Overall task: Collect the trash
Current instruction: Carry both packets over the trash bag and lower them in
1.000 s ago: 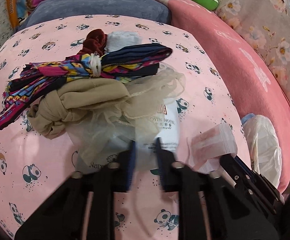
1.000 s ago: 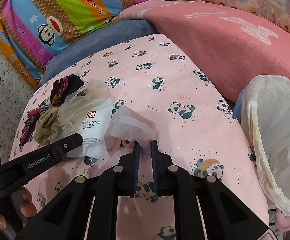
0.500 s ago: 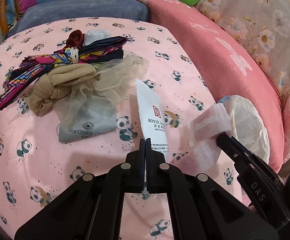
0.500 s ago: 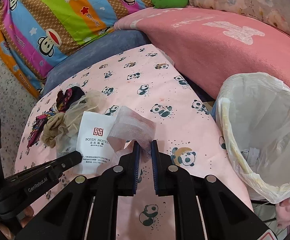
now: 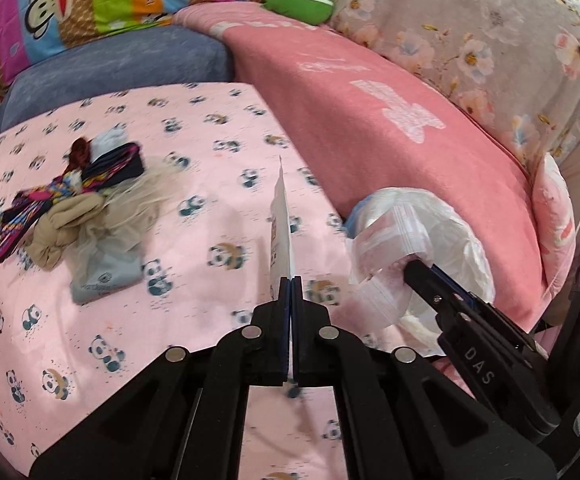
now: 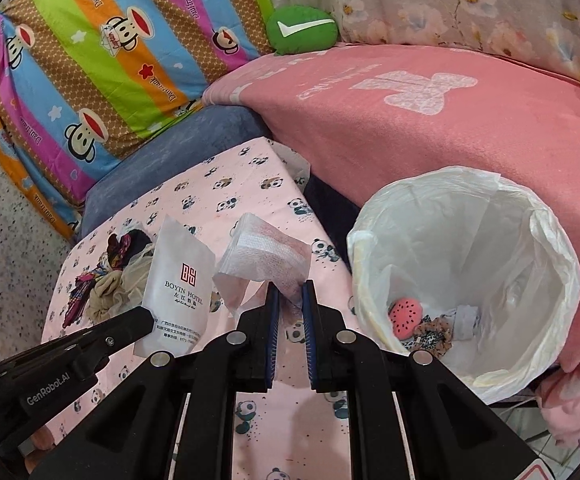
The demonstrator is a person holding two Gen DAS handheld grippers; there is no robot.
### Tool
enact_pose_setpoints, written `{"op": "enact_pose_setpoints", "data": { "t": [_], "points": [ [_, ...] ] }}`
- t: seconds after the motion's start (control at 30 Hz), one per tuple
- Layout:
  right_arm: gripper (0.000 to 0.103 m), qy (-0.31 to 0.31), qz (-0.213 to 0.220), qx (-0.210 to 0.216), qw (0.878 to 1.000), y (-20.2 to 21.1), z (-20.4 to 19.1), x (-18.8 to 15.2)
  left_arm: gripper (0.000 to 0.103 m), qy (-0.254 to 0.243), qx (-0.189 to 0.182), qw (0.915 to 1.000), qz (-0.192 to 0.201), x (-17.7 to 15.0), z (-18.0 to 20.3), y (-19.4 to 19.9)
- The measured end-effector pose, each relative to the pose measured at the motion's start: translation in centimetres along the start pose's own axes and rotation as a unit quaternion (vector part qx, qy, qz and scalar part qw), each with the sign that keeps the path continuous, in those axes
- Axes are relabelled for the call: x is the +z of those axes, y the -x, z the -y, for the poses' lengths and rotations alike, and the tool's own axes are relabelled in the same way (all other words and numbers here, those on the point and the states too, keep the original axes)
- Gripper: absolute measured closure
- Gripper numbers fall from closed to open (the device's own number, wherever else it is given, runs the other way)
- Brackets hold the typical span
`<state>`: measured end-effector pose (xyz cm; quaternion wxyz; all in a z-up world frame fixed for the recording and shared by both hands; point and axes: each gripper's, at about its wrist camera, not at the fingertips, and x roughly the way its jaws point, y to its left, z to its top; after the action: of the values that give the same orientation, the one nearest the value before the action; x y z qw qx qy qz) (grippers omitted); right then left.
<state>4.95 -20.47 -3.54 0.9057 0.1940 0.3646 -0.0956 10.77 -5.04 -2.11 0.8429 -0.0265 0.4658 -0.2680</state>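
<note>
The left tool [image 5: 291, 280] is clamped on a white hotel packet [image 5: 281, 232], held edge-on, its long axis pointing straight ahead. The right tool [image 6: 289, 300] pinches a crumpled pink-white wrapper [image 6: 266, 256], with the lined bin [image 6: 550, 248] just to its right.
</note>
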Motion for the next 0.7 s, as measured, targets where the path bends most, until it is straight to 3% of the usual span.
{"op": "enact_pose_setpoints", "data": {
  "t": [0.43, 0.7],
  "points": [
    [0.092, -0.059, 0.040, -0.038, 0.997, 3.4, 8.3, 1.4, 0.103, -0.076, -0.041, 0.9963, -0.007, 1.3, 10.1, -1.9],
    [0.092, -0.091, 0.046, -0.059, 0.993, 4.1, 12.3, 1.3, 0.103, -0.107, -0.058, 0.9922, -0.026, 1.2, 14.1, -4.2]
  ]
}}
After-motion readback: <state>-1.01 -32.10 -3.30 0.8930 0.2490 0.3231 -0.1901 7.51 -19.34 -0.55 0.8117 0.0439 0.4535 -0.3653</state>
